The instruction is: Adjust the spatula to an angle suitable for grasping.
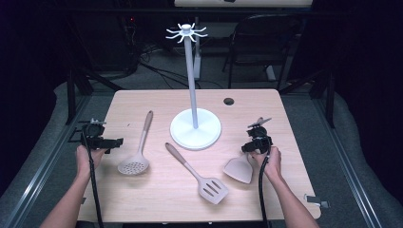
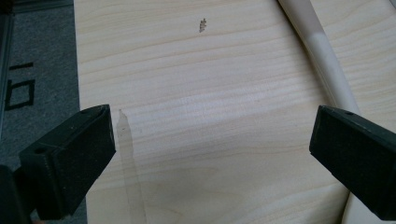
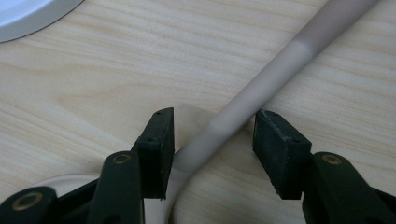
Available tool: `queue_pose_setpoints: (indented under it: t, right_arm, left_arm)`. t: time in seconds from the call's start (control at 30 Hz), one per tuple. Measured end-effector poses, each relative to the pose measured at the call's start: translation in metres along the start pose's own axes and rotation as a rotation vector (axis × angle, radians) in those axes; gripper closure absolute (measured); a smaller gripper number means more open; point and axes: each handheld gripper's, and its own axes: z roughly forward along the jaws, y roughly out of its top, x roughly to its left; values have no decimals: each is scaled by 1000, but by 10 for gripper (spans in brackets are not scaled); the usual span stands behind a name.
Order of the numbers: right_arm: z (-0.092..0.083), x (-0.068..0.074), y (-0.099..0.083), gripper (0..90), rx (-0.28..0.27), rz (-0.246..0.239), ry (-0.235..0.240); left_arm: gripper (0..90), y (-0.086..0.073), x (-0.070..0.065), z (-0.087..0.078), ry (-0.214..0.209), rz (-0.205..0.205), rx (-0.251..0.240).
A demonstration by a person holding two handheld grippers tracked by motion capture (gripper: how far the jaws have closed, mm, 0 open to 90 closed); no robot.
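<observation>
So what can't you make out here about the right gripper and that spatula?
- Right gripper, own view: jaws straddle the spatula handle; whether the pads touch it is unclear, the handle hides one pad's face.
- Spatula handle, high view: covered by the right gripper and hand.
- Spatula blade, right gripper view: cut off by the bottom edge and the jaws.

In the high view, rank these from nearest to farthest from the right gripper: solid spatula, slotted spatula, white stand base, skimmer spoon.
1. The solid spatula: its handle lies between the jaws of the right gripper, at the table's right.
2. The slotted spatula: centre front.
3. The white stand base: centre, slightly farther; close to the slotted spatula, so that order is uncertain.
4. The skimmer spoon: far left.
</observation>
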Motion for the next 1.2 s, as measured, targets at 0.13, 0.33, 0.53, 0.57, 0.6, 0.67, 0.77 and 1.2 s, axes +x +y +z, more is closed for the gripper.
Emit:
queue_pose_setpoints:
  t: [0.13, 0.33, 0.53, 0.57, 0.6, 0.67, 0.77, 1.2]
  right_arm:
    - [0, 1, 0, 512, -11, 9, 4]
    - [-2, 0, 0, 555, 6, -8, 9]
    - [-4, -2, -1, 587, 17, -18, 15]
    - [-4, -2, -1, 593, 19, -21, 16]
    - [-5, -2, -1, 599, 23, -25, 17]
    - [-5, -2, -2, 610, 21, -24, 13]
    - [-6, -3, -2, 626, 20, -26, 21]
    - [-11, -3, -5, 693, 54, -54, 17]
  left_arm:
    - [2, -1, 0, 0, -6, -3, -6]
    - [2, 0, 0, -1, -9, 8, -12]
    - [2, -1, 1, -2, -16, 5, -6]
    - [2, -1, 1, -2, -15, 4, -6]
    - [2, -1, 1, -2, -14, 5, -6]
    - [2, -1, 1, -1, -12, 10, -4]
    - [2, -2, 0, -1, -8, 16, 0]
    - [2, -2, 0, -2, -5, 22, -4]
